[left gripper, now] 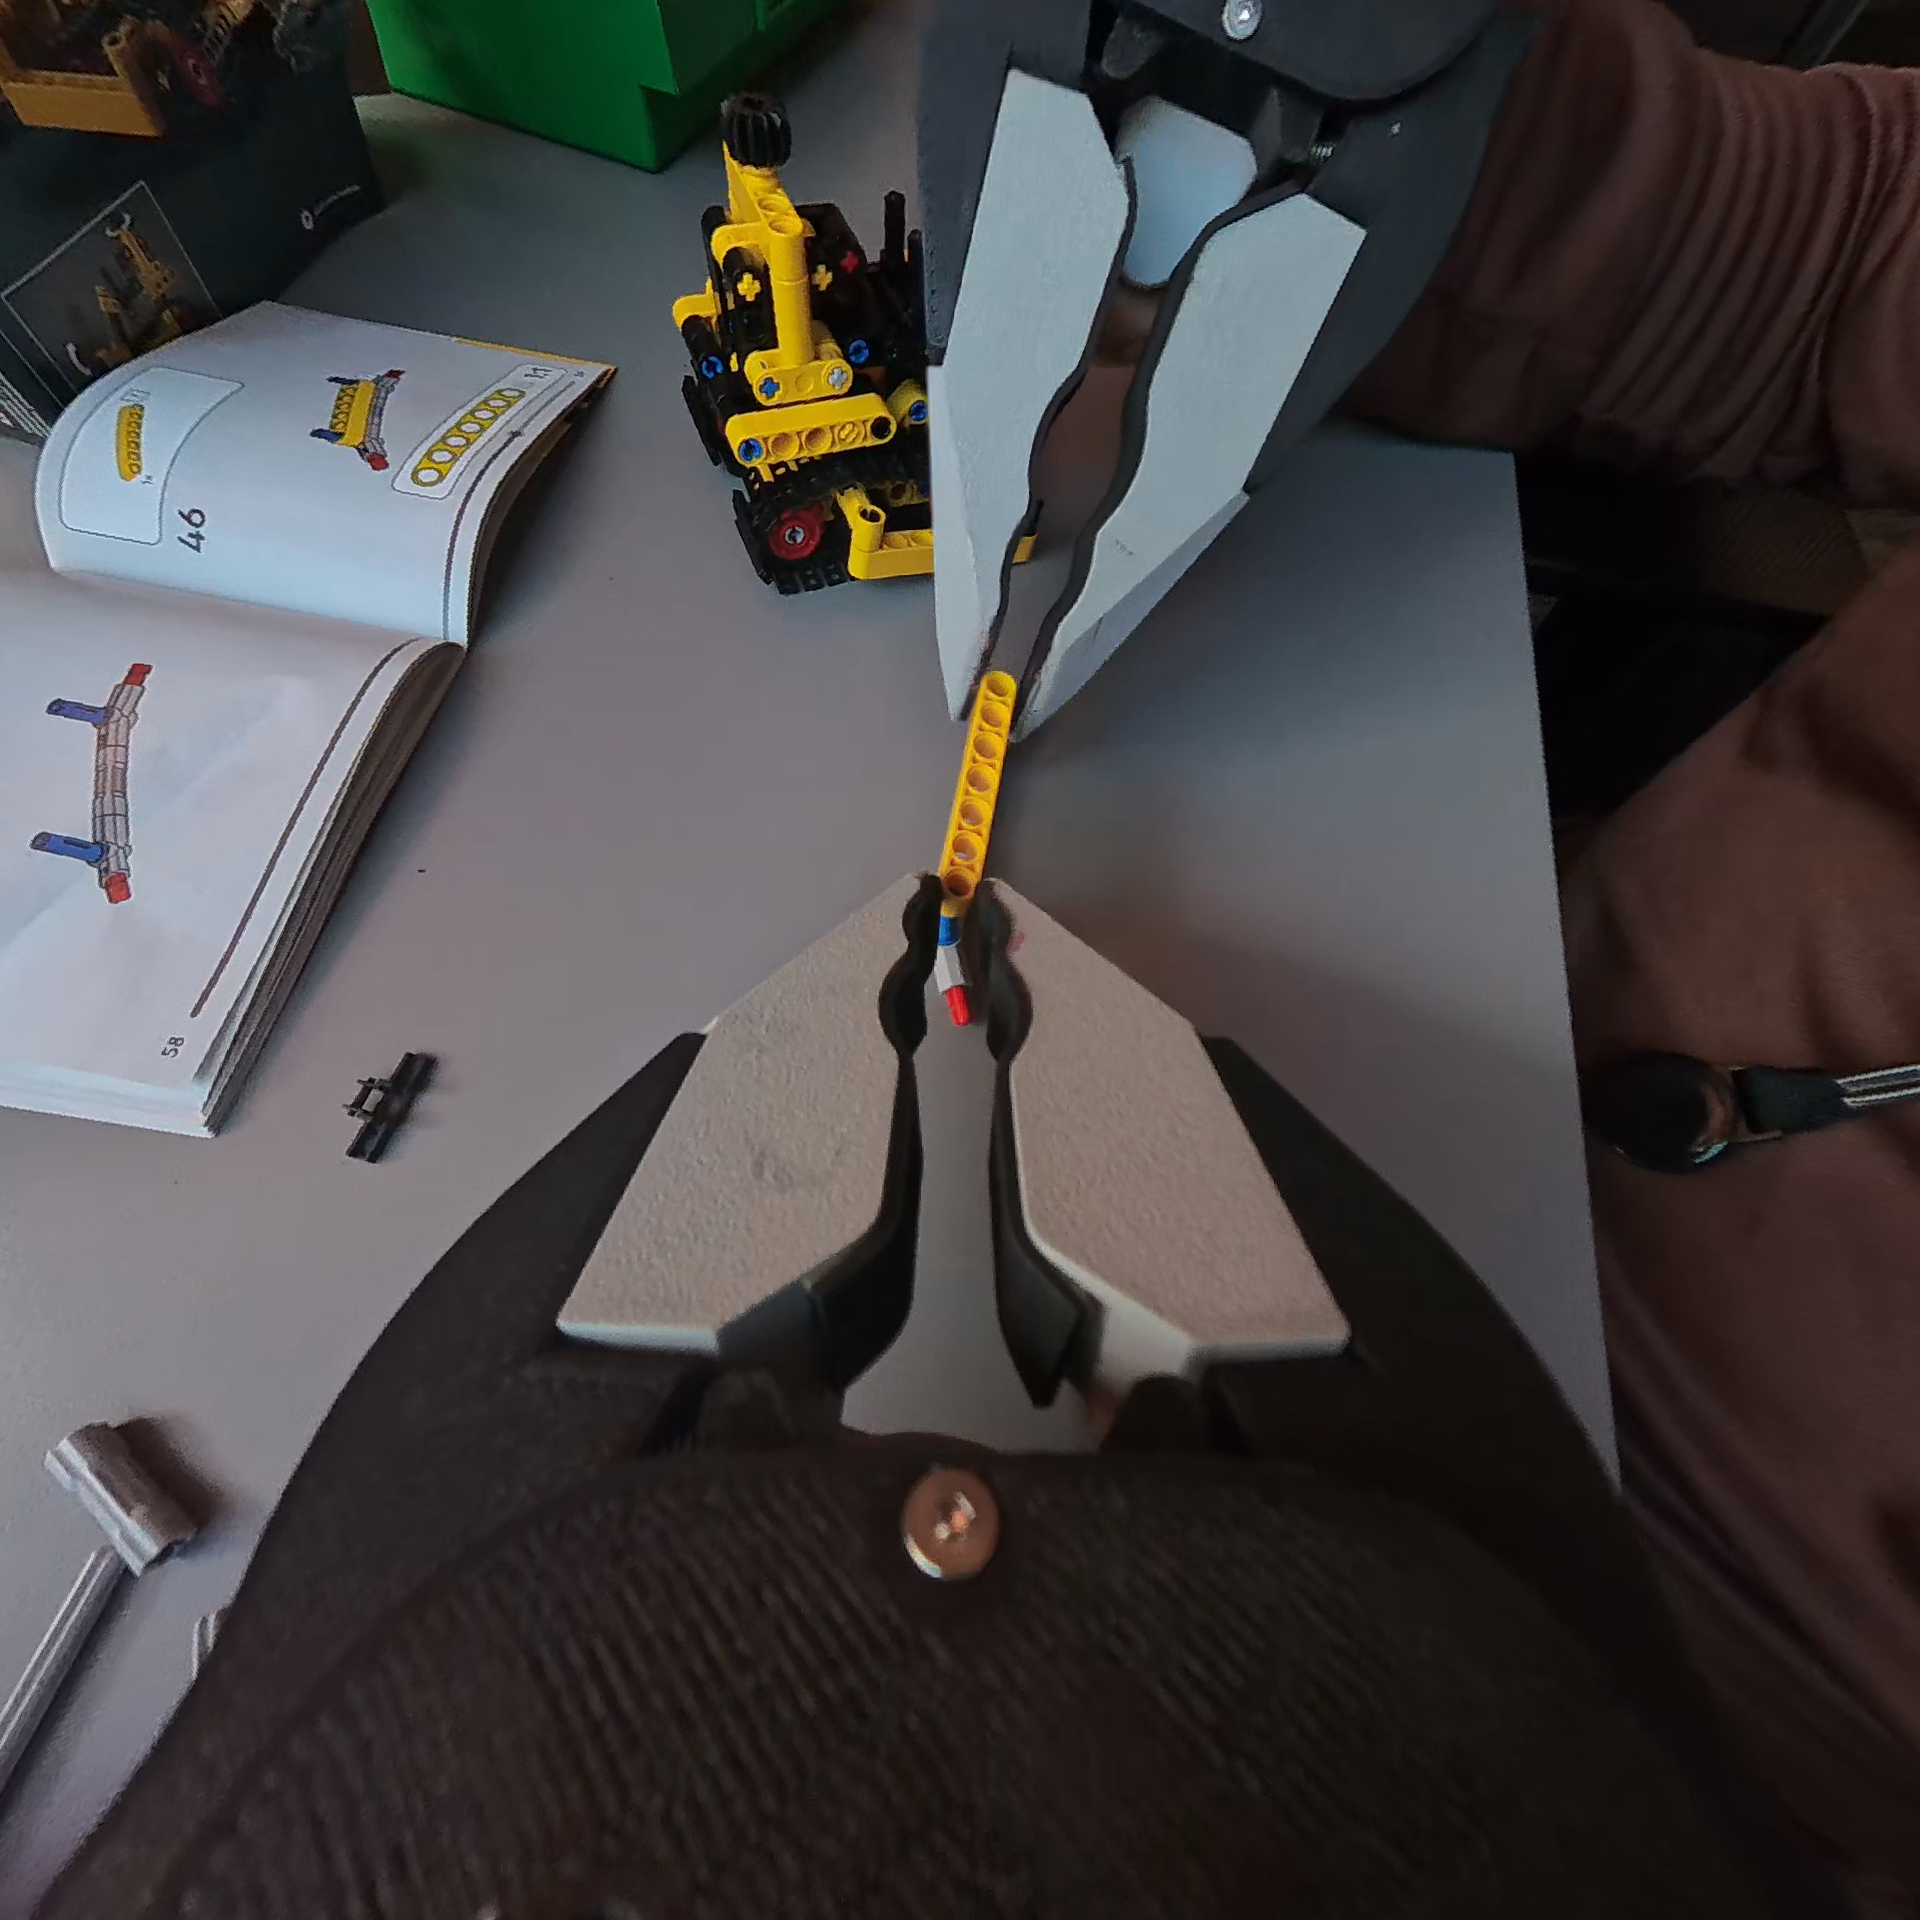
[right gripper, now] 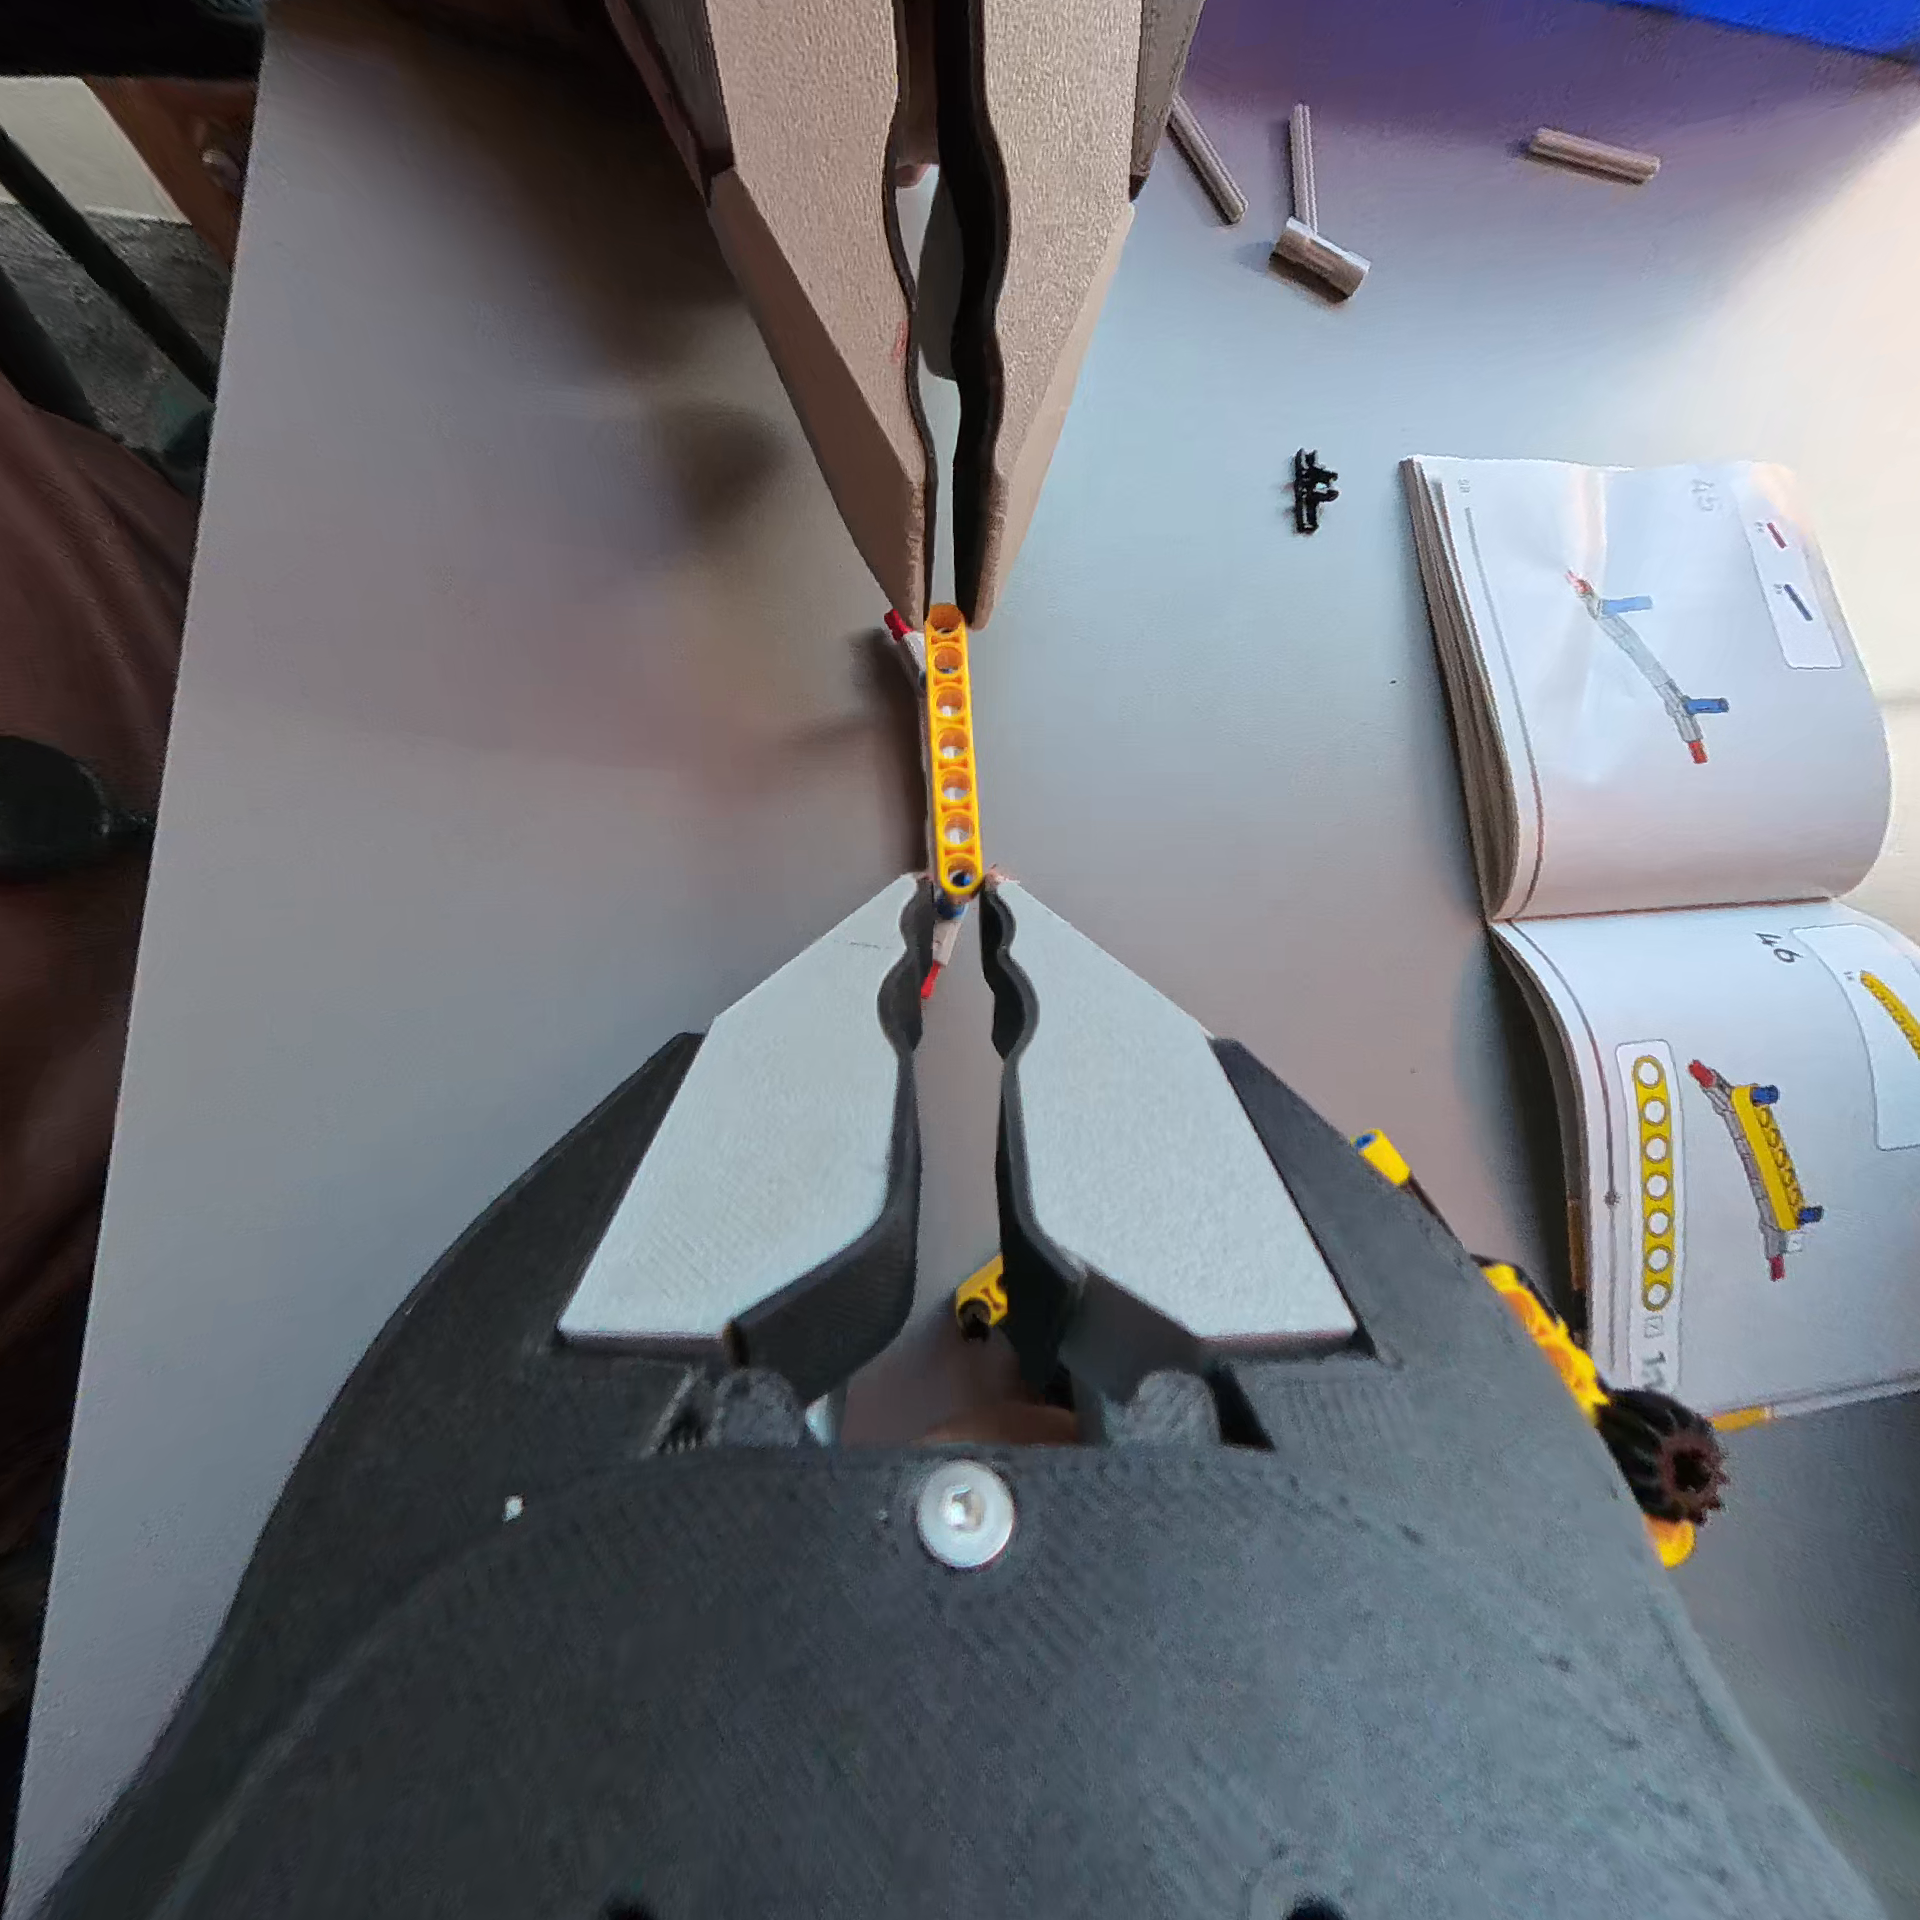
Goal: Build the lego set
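A yellow beam with holes (left gripper: pixel 977 790) is held above the grey table between both grippers. My left gripper (left gripper: pixel 956 888) is shut on its near end, where a grey piece with blue pins and a red tip (left gripper: pixel 950 975) sits between the fingers. My right gripper (left gripper: pixel 1000 717) comes in from the top, shut on the far end. In the right wrist view the beam (right gripper: pixel 954 748) runs from my right gripper (right gripper: pixel 954 883) up to the left gripper (right gripper: pixel 948 613). The yellow and black lego vehicle (left gripper: pixel 810 395) stands behind on the table.
An open instruction booklet (left gripper: pixel 260 623) lies left, also in the right wrist view (right gripper: pixel 1683 727). A small black piece (left gripper: pixel 390 1107) lies beside it. Grey parts (left gripper: pixel 114 1496) lie near left. A green box (left gripper: pixel 623 62) stands far back. The table edge (left gripper: pixel 1558 831) and a brown sleeve (left gripper: pixel 1714 260) are right. My right fingertips sit around 5 centimetres from my left ones.
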Tool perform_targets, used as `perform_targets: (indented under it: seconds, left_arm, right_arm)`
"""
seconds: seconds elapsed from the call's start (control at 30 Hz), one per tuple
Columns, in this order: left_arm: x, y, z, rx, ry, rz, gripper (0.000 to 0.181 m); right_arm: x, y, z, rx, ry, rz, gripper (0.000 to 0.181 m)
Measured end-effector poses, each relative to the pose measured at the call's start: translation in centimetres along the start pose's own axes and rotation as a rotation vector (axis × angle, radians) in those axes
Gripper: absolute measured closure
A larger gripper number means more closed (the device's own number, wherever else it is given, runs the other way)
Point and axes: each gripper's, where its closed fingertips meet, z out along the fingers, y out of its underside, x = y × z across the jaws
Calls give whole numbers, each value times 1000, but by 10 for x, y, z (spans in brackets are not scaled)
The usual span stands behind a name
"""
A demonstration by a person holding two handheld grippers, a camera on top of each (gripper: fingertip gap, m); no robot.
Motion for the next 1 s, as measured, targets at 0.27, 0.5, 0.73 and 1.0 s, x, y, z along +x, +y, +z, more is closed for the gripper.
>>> perform_targets:
  seconds: [0.27,0.5,0.73,1.0]
  left_arm:
    - [0,0,0,0,-3,2,178]
    - [0,0,0,0,-1,4,178]
    - [1,0,0,-1,-1,4,178]
    - [2,-1,2,-1,3,0,178]
  right_arm:
    - [4,0,-7,24,21,-3,173]
    - [1,-2,-5,34,4,7,177]
    - [2,-7,-9,77,1,14,175]
    - [2,-4,-7,62,1,4,177]
